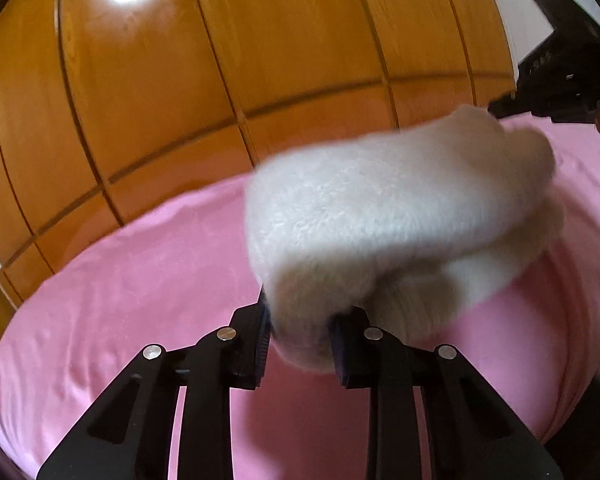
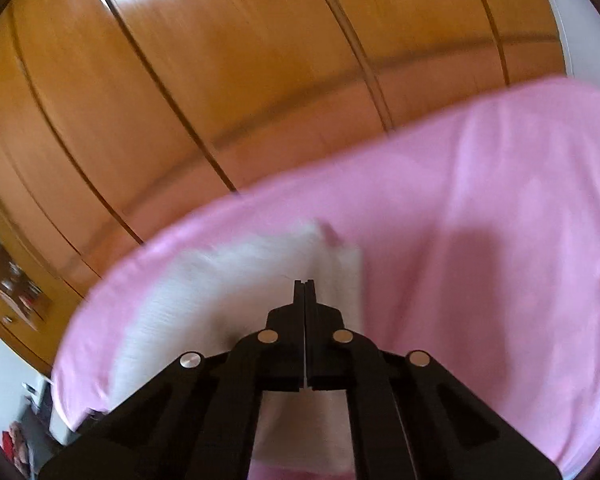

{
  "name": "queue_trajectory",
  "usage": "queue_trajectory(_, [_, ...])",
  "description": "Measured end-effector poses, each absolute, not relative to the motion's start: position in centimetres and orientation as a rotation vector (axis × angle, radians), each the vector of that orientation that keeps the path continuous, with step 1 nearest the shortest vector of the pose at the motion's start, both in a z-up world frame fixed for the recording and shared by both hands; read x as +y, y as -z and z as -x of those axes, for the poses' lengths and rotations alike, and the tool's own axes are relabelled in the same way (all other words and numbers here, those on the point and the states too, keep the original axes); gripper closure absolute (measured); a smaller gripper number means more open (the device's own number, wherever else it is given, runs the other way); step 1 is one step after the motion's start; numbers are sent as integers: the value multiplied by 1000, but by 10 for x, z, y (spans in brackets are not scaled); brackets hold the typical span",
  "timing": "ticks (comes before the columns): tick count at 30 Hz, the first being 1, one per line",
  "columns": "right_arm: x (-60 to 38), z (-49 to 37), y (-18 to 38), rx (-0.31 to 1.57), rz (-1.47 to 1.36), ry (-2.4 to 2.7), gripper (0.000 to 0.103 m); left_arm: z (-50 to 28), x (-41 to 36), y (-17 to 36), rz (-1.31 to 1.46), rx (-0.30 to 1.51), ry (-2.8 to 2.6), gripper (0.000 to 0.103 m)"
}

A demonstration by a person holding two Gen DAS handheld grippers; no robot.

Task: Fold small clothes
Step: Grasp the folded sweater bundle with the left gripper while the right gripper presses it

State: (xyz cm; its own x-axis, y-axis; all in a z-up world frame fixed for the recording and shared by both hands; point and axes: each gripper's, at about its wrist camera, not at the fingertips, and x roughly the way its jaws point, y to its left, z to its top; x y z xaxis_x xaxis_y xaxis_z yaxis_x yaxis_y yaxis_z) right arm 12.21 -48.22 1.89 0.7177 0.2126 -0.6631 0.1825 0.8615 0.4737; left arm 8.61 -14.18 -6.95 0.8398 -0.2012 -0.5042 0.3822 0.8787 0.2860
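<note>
A small fluffy white garment (image 1: 388, 216) hangs lifted over a pink bed sheet (image 1: 132, 288). My left gripper (image 1: 300, 340) is shut on its near end, with a thick wad of fabric between the fingers. The garment stretches away to the right toward my right gripper (image 1: 500, 110), which shows in the left wrist view at the garment's far end. In the right wrist view my right gripper (image 2: 304, 282) has its fingers pressed together, and the white garment (image 2: 236, 280) lies blurred just beyond and under them; whether fabric is pinched there is hidden.
Wooden wardrobe doors (image 1: 220, 60) stand close behind the bed. The pink sheet (image 2: 480, 240) spreads wide to the right in the right wrist view. The bed's left edge drops to a floor with small items (image 2: 20, 440).
</note>
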Motion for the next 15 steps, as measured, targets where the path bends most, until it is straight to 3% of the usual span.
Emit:
queue_trajectory(3, [-483, -120, 29, 896, -647, 5, 103, -85, -143, 80, -437, 488, 305, 78])
queue_trajectory(5, [-492, -109, 39, 852, -742, 2, 102, -84, -141, 80, -451, 482, 311, 78])
queue_trajectory(6, [-496, -105, 39, 826, -797, -5, 92, -84, -141, 79, -456, 480, 313, 78])
queue_trajectory(7, [-498, -102, 36, 816, -814, -16, 69, -84, -141, 79, -461, 479, 314, 78])
queue_trajectory(9, [-504, -93, 15, 719, -831, -20, 44, -83, -141, 77, -474, 470, 304, 76])
queue_trajectory(11, [-501, -84, -5, 650, -822, -64, 41, -80, -140, 74, -462, 457, 297, 75])
queue_trajectory(15, [-483, -96, -7, 750, -851, -197, 40, -72, -135, 63, -424, 390, 295, 70])
